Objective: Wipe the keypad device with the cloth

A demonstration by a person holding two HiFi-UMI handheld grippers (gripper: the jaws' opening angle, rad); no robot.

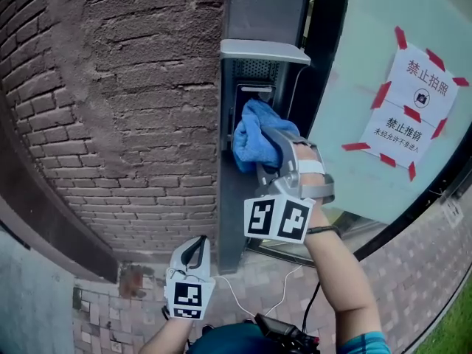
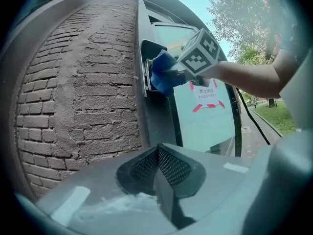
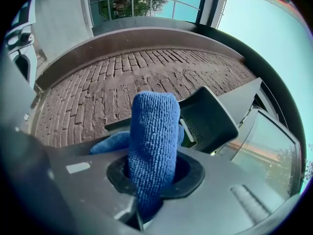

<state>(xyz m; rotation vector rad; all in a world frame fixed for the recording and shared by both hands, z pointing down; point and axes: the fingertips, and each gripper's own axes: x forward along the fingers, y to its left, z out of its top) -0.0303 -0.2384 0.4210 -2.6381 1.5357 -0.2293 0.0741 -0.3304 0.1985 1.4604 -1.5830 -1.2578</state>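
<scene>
The right tool is raised to the wall-mounted keypad device, its jaws pinching a blue cloth. In the right gripper view the cloth rises out from between the jaws and folds over towards the device at 2 o'clock of it. From the head view the bunched cloth lies against the device's face under the grey hood, covering the lower part; only the top of the panel shows at 12 o'clock above it. The left tool hangs low at 7 o'clock of the right one, well apart from the device, jaws pressed together on nothing. Brick wall stands at 9 o'clock of the device, a taped paper notice at 3 o'clock.
</scene>
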